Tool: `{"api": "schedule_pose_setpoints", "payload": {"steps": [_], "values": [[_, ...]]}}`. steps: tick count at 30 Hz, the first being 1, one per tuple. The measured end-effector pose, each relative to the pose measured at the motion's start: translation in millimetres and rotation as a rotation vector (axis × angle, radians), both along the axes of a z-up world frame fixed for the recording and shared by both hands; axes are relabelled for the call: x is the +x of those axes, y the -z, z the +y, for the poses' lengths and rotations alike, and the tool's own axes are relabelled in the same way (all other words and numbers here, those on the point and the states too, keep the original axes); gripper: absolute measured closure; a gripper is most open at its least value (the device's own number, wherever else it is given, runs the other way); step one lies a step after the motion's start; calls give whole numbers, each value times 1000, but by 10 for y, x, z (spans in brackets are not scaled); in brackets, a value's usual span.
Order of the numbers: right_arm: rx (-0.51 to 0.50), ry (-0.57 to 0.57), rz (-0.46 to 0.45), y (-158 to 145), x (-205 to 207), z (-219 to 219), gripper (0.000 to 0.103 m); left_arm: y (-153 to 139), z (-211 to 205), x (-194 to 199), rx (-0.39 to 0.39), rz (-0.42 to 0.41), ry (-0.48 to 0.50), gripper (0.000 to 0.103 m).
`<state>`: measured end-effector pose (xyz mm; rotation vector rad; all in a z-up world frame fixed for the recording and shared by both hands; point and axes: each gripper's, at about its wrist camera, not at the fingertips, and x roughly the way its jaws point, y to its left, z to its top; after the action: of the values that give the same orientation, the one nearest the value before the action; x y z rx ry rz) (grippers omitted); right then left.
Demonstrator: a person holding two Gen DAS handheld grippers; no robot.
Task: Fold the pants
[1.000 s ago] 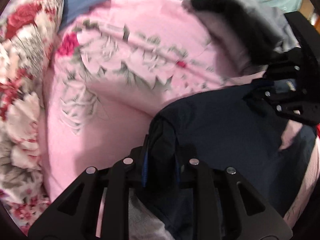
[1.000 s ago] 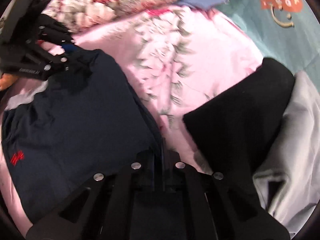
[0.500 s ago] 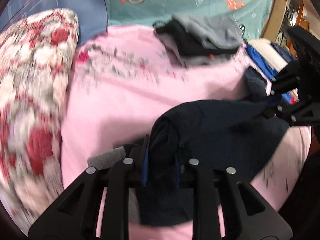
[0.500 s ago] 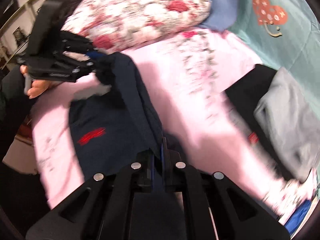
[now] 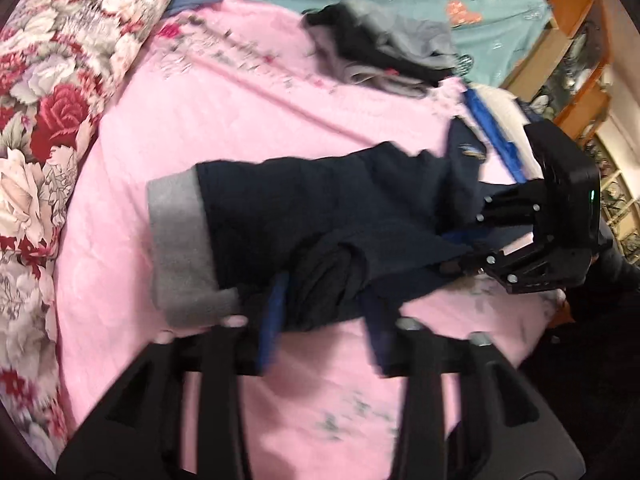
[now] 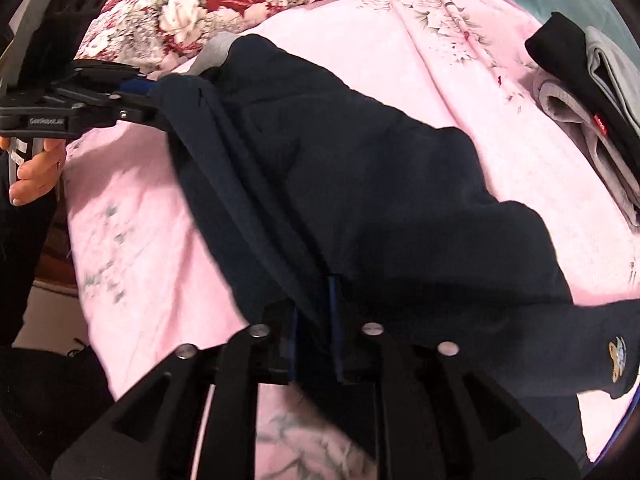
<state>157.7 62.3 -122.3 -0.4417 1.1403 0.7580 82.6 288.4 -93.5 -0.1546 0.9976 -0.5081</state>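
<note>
From the left wrist view, the navy pants lie draped across the pink bedspread, their grey waistband turned up on the side nearest the floral pillow. The left gripper has its blue-padded fingers standing apart with a bunched fold of the pants between them; whether they pinch the cloth or merely straddle it cannot be told here. At the pants' far end from the waistband, the right gripper is clamped on the fabric. Beyond the pants lies a pile of grey and black clothes.

From the right wrist view, the right gripper has its fingers drawn close on a ridge of navy cloth, grasping it. The pants run from there toward the left gripper, which meets them by the waistband.

The step in hand looks like carrying one edge over to make a fold. The next move calls for both grippers to travel together, lay the edge flat, then let go.
</note>
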Motion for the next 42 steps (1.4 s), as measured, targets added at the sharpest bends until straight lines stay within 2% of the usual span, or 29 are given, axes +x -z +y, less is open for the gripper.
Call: {"api": "schedule_pose_setpoints", "payload": {"steps": [1,2,3,4,5,7,8,11,13,14,15,16,17,18,19,20,22,23,24,26,27,28,30,32,35,40,42], "values": [[15,-8,15,-113,-42,-10,73,-51,-18,-54,-25,-23,24,3],[46,-17,26,-195,-88,-38,67,-118,-42,-117,-11,-80,24,2],[97,-32,25,-351,-125,-55,67,-156,-68,-128,58,-133,-13,2],[118,-31,8,-428,-143,-62,67,-160,-75,-114,119,-156,-58,2],[126,-23,-11,-501,-141,-65,67,-133,-38,-31,124,-127,-92,2],[150,-11,-15,-572,-101,-51,67,-110,83,86,5,-58,-105,2],[154,-2,-13,-570,-85,-43,67,-130,124,100,-34,-54,-118,2],[138,37,14,-409,27,1,67,-177,125,127,-69,-63,-153,2],[132,64,70,-189,110,3,74,-170,67,122,-107,-55,-167,7],[121,70,94,-89,123,18,81,-143,-2,141,-102,-47,-192,18],[94,78,120,33,124,46,82,-91,-66,170,-83,-22,-211,40],[76,85,144,124,136,53,82,-10,-118,208,-58,18,-228,56],[75,90,147,169,122,50,82,155,-212,297,-17,110,-255,93],[75,86,132,158,93,51,82,246,-250,325,10,160,-270,102],[69,85,135,142,87,51,82,361,-304,371,44,210,-294,102],[65,96,153,104,103,28,82,444,-349,395,64,227,-325,102],[63,146,149,-41,188,-112,81,432,-395,386,79,191,-358,102],[63,196,117,-178,273,-264,78,443,-388,398,69,198,-382,102],[61,244,90,-286,347,-405,68,464,-358,411,42,209,-406,101],[42,425,29,-528,620,-922,54,496,-327,452,15,209,-417,100],[32,519,14,-607,754,-1190,54,498,-312,472,1,209,-416,100],[6,662,2,-686,956,-1604,54,513,-292,491,-17,214,-419,101],[-19,818,14,-726,1196,-2099,54,540,-280,512,-36,216,-415,100],[-36,991,50,-695,1484,-2639,54,532,-290,527,-31,209,-408,100],[4,1111,151,-550,1787,-3002,54,521,-307,512,-9,196,-400,100],[-2,1183,236,-262,2166,-2979,55,510,-294,492,1,186,-391,100],[-55,1229,244,-152,2246,-2979,55,511,-307,514,-3,185,-385,100]]}}
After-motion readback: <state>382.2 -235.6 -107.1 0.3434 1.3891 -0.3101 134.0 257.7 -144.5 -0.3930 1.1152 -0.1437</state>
